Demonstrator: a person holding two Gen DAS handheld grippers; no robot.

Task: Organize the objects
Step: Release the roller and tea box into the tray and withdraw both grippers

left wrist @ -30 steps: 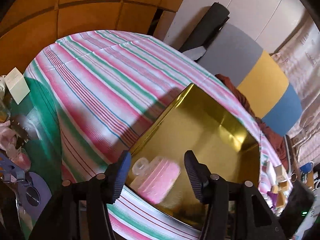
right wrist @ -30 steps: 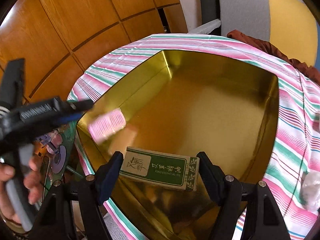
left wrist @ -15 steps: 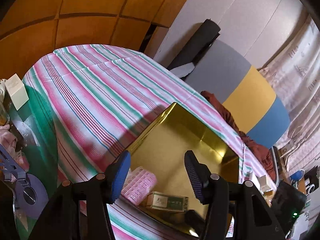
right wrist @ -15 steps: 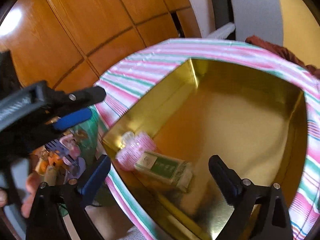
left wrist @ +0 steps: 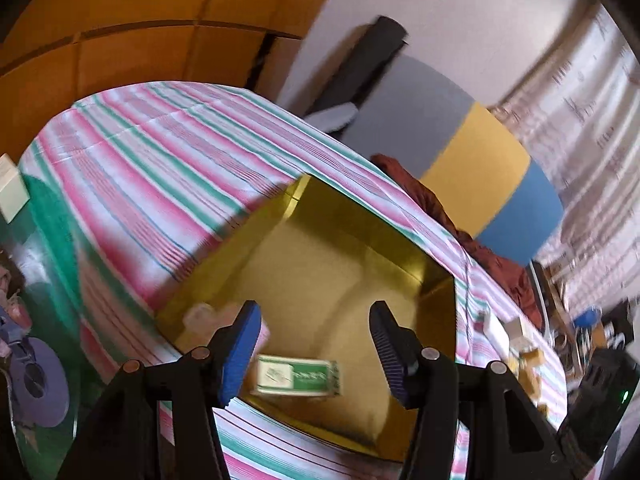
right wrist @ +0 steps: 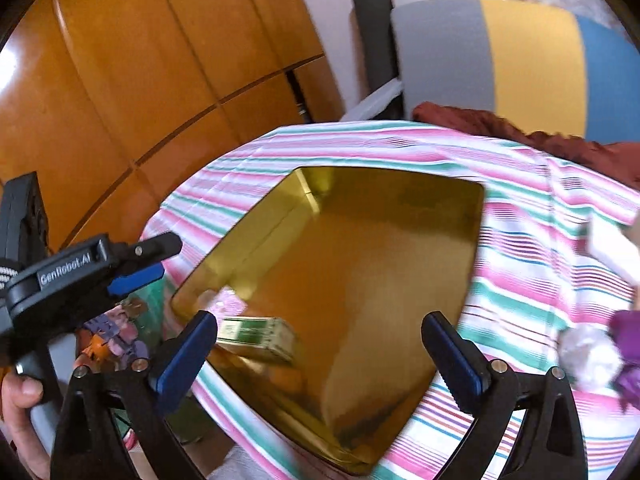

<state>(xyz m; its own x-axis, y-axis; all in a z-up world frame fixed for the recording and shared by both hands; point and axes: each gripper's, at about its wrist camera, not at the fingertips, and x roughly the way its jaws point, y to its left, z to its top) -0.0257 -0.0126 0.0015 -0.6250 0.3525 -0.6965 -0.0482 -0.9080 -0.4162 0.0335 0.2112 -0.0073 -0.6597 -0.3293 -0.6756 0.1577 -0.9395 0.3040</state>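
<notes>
A gold tin (left wrist: pixel 320 264) sits open on the striped tablecloth (left wrist: pixel 152 168). Inside, near its front-left corner, lies a green-and-white box (left wrist: pixel 298 376), and beside that a pink ribbed item (left wrist: pixel 204 314), blurred and partly hidden by my left finger. My left gripper (left wrist: pixel 314 320) hovers above the tin's front edge, open and holding nothing. In the right wrist view the tin (right wrist: pixel 380 280) holds the green box (right wrist: pixel 256 336) and the pink item (right wrist: pixel 228 304). The jaws of my right gripper (right wrist: pixel 320 324) are opening wide, with nothing between them. The left gripper (right wrist: pixel 154 260) shows at the left.
A chair back (right wrist: pixel 520 52) in grey, yellow and blue stands behind the table with a brown cloth (right wrist: pixel 540 132) draped below it. Wooden panels (right wrist: pixel 140 80) fill the left. A white crumpled thing (right wrist: pixel 588 356) and a purple one (right wrist: pixel 630 344) lie right of the tin. Colourful clutter (left wrist: pixel 24 344) lies at left.
The right gripper let go of the green box, spread wide and pulled back upward. The left gripper also drew back and up. Box and pink item now lie in the tin.
</notes>
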